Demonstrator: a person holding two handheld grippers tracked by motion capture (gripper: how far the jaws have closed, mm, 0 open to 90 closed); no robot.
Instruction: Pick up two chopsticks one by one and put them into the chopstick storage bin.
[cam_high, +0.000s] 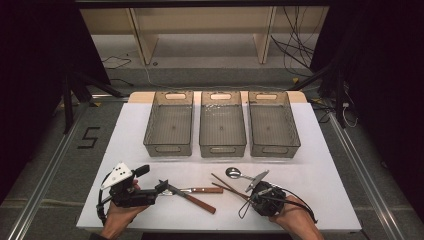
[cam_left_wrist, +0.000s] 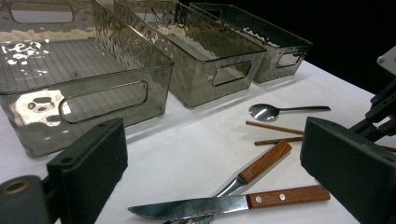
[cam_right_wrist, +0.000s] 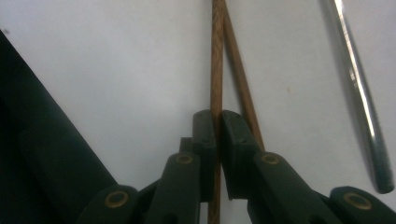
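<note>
My right gripper (cam_right_wrist: 217, 122) is shut on one wooden chopstick (cam_right_wrist: 217, 56) that lies on the white table. A second chopstick (cam_right_wrist: 239, 74) angles away beside it, and the spoon's handle (cam_right_wrist: 359, 93) lies to the right. In the high view the right gripper (cam_high: 248, 191) sits at the near ends of the chopsticks (cam_high: 226, 183), below the spoon (cam_high: 234, 173). My left gripper (cam_left_wrist: 212, 140) is open and low over the table, with two wood-handled knives (cam_left_wrist: 261, 198) (cam_left_wrist: 264, 161) lying crossed ahead of its jaws. In the high view the left gripper (cam_high: 161, 190) is at the knives' (cam_high: 202, 190) blade ends.
Three clear grey bins (cam_high: 168, 146) (cam_high: 222, 146) (cam_high: 275, 146) stand side by side at the far half of the white table (cam_high: 325, 200), all with nothing in them. A shelf unit and cables are on the floor beyond. The person's hands come in at the near edge.
</note>
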